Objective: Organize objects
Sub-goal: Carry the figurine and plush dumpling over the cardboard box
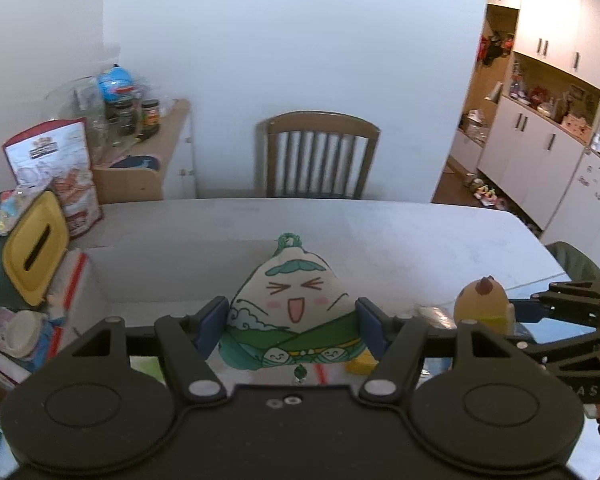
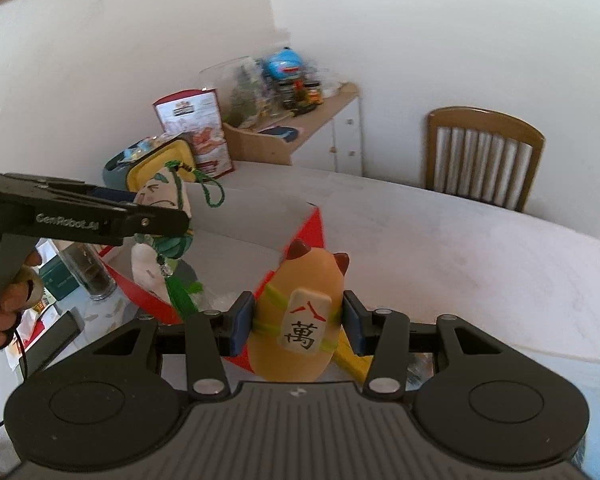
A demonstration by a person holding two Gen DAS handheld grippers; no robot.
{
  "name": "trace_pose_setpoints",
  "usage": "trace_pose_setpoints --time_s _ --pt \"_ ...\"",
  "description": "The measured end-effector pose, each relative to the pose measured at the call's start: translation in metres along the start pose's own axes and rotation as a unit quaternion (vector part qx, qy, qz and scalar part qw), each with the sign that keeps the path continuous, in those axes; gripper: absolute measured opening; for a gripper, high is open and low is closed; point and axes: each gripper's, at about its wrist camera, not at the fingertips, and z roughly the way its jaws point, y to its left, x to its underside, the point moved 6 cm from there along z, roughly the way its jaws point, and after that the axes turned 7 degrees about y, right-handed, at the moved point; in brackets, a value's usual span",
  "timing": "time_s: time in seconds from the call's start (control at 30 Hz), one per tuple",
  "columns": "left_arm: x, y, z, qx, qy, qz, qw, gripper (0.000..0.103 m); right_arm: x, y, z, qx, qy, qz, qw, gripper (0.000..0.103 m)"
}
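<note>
Both grippers loaded, held above the open box.

Left gripper (image 1: 290, 326) clamped on the dumpling plush (image 1: 290, 308); right gripper (image 2: 298, 322) clamped on the orange mahjong toy (image 2: 300, 312); both raised over the red-and-white box (image 2: 316, 220) on the white table (image 1: 420, 232); carry step judged under way; next move calls for lowering into the box, then releasing.

A white, round-cornered dining table (image 1: 400, 232) is carrying everything. At its nine o'clock edge a red-and-white snack bag (image 1: 60, 172) is standing upright, with a teal bin with a yellow slotted lid (image 1: 32, 248) sitting just beside it. A white cardboard box with red flaps (image 1: 172, 268) is resting open near six o'clock.
</note>
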Motion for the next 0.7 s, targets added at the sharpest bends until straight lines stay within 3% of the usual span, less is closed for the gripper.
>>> trace_pose_setpoints --time_s 0.33,0.7 --pt "-0.02 0.062 0.018 -0.047 0.006 -0.013 0.9988 0.068 -0.034 0.049 0.063 -0.026 0.021 -0.033 0.999 0.046" --pt "-0.017 0.122 0.039 -0.1 0.024 -0.027 0.9943 0.068 -0.046 0.078 0.143 -0.018 0.063 -0.058 0.996 0.046"
